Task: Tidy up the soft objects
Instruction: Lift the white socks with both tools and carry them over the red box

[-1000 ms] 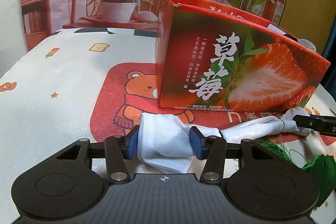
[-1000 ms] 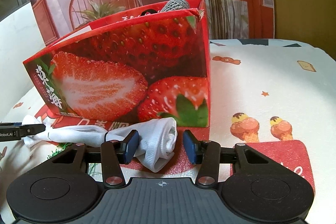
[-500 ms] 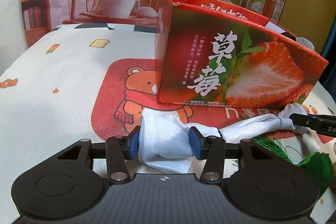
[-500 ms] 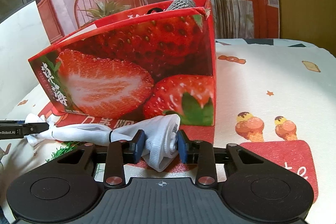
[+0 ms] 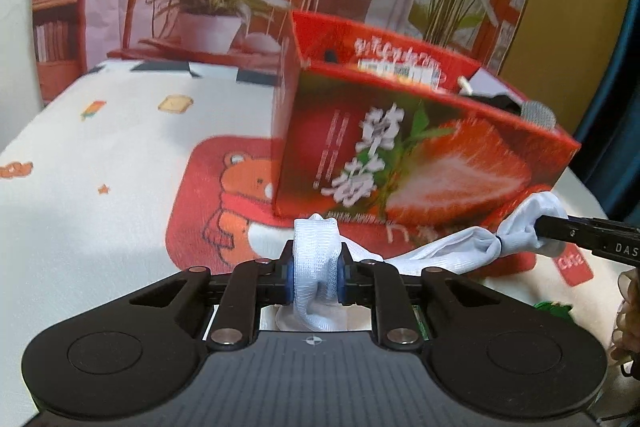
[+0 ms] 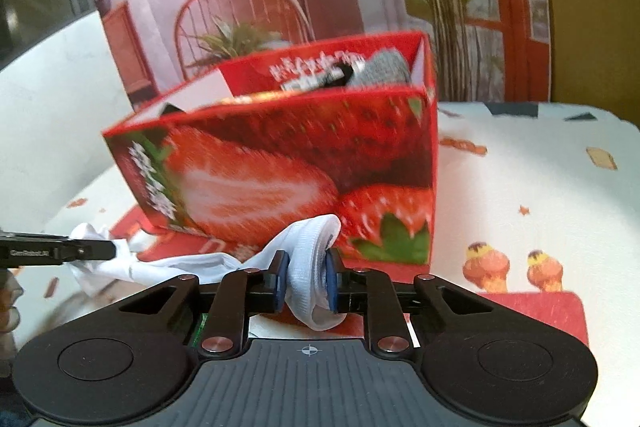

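A long white sock (image 5: 440, 255) hangs stretched between my two grippers, just in front of the red strawberry box (image 5: 400, 163). My left gripper (image 5: 314, 269) has its jaws closing, and the blue pads squeeze one bunched end of the sock. In the right wrist view my right gripper (image 6: 306, 275) is closing too, pads pressed on the sock's (image 6: 312, 239) other end. Each gripper's black tip shows in the other's view: the right gripper (image 5: 580, 239) and the left gripper (image 6: 60, 251). The open-topped box (image 6: 280, 167) holds a grey knitted item (image 6: 380, 69).
The table (image 5: 100, 147) wears a cream cloth with cartoon prints and a red bear patch (image 5: 224, 195). A green mesh item (image 5: 554, 307) lies at the right, near the table edge. A printed backdrop with a chair and plants stands behind the box.
Both grippers' jaws narrowed onto the sock's ends and rose. The sock left the table and now hangs between them, and the box sits lower in both views.
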Action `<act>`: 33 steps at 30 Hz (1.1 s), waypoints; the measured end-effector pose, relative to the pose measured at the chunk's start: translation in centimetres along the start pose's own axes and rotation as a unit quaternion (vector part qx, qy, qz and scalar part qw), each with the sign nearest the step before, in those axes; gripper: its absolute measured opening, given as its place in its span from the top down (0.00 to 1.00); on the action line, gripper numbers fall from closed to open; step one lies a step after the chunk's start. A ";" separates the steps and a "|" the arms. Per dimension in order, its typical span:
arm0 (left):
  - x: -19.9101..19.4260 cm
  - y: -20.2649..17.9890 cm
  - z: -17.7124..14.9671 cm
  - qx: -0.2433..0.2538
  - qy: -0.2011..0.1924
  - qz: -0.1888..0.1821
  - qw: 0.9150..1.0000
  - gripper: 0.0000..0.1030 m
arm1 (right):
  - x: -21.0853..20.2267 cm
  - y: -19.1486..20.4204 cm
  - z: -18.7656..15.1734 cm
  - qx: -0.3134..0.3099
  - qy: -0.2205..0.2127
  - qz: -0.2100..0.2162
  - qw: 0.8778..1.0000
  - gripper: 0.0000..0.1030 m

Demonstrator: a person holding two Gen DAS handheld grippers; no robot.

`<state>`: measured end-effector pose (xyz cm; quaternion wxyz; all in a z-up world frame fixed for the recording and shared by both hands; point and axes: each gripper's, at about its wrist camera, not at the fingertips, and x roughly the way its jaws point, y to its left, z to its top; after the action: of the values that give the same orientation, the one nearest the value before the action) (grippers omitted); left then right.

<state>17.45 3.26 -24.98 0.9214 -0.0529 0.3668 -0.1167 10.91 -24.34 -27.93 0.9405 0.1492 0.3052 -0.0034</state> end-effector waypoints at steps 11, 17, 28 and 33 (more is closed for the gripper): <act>-5.2 -0.6 3.6 0.001 -0.090 -0.026 0.996 0.81 | -4.3 1.8 3.8 -0.042 -0.070 0.034 0.996 0.83; -5.9 -1.4 6.4 0.018 -0.112 -0.026 0.993 0.81 | -5.2 2.6 6.8 -0.069 -0.096 0.045 0.992 0.83; -3.6 -2.7 11.4 0.047 -0.097 -0.013 0.994 0.81 | -3.5 2.5 11.3 -0.105 -0.095 0.021 0.990 0.83; -1.1 -3.8 14.4 0.062 -0.092 -0.003 0.994 0.81 | -1.1 1.7 13.9 -0.073 -0.068 0.006 0.995 0.83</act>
<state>25.91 0.06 -13.15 0.9523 -0.0072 0.2728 -0.1363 18.13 -26.77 -16.09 0.9674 0.0818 0.2392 0.0145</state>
